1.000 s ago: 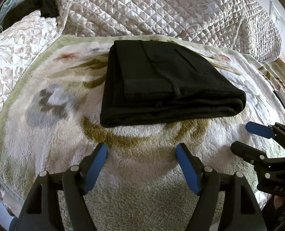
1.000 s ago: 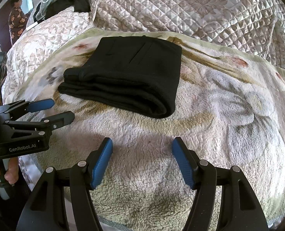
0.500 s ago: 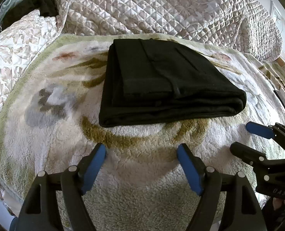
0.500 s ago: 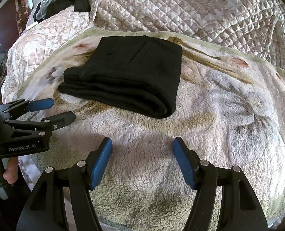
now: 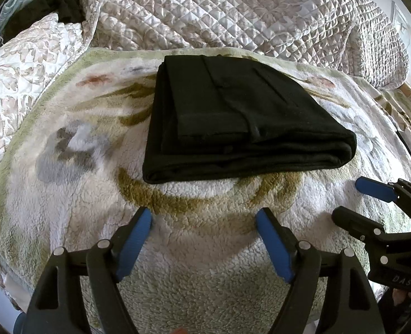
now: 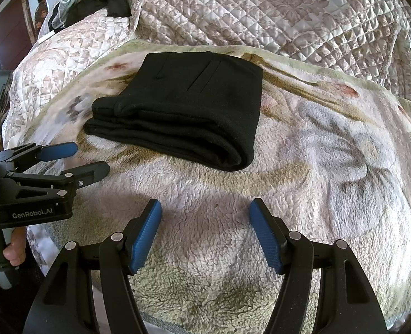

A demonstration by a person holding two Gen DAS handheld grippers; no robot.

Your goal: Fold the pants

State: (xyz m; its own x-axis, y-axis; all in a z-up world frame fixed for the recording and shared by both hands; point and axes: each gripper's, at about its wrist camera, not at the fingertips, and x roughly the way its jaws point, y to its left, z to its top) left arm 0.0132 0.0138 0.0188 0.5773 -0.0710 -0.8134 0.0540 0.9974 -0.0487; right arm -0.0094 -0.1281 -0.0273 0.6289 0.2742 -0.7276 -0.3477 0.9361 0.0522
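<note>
Nearest, the left gripper point(image 5: 204, 218) hangs over the fleece blanket point(image 5: 66, 194) with its blue pads spread wide and nothing between them. Beside it, the right gripper point(image 6: 205, 208) is likewise spread and empty above the same blanket. Just beyond both, apart from the pads, the black pants point(image 5: 233, 119) lie folded into a flat stack. Behind rises a quilted cover point(image 5: 233, 14), and at the far left corner sits what may be dark clothing point(image 5: 63, 5), too small to tell

We see the black pants point(image 5: 241, 117) folded into a compact, flat rectangular bundle of several layers, lying on the floral fleece blanket point(image 5: 74, 200), toward its far edge, rounded fold at the bundle's right side.
</note>
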